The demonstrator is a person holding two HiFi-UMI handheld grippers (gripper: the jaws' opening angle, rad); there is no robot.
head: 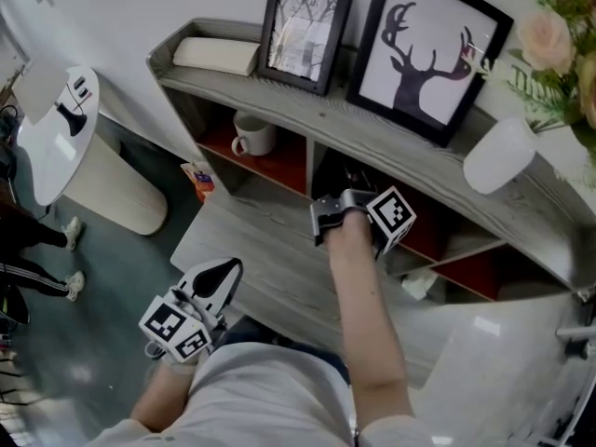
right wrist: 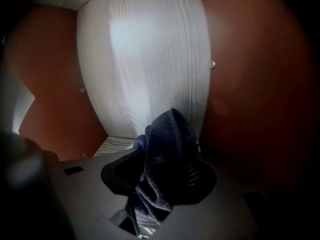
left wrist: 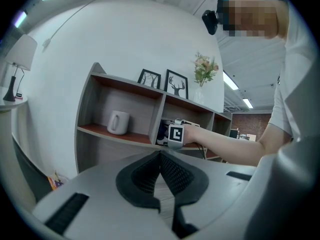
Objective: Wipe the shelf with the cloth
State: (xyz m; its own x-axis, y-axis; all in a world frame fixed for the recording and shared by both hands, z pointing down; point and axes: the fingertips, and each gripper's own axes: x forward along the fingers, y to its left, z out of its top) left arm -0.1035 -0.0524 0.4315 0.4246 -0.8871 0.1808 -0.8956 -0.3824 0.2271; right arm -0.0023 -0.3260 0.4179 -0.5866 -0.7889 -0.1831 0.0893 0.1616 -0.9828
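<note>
The grey wooden shelf (head: pixel 317 115) has red-lined compartments. My right gripper (head: pixel 326 222) reaches into the middle compartment and is shut on a bunched dark blue cloth (right wrist: pixel 167 149). In the right gripper view the cloth sticks out past the jaws of that gripper (right wrist: pixel 165 171), close to a pale wood-grain panel (right wrist: pixel 145 64) between red panels. The left gripper view shows the right gripper's marker cube (left wrist: pixel 175 134) at the compartment mouth. My left gripper (head: pixel 219 279) hangs low near my body, away from the shelf, with its jaws together and nothing between them (left wrist: pixel 160 156).
A white mug (head: pixel 251 138) stands in the left compartment. On top are two framed pictures (head: pixel 303 35) (head: pixel 428 54), a pale flat box (head: pixel 216 56), a white rounded object (head: pixel 498 154) and flowers (head: pixel 559 45). A grey ledge (head: pixel 261 250) runs below the compartments. A round white side table (head: pixel 56 128) stands at left.
</note>
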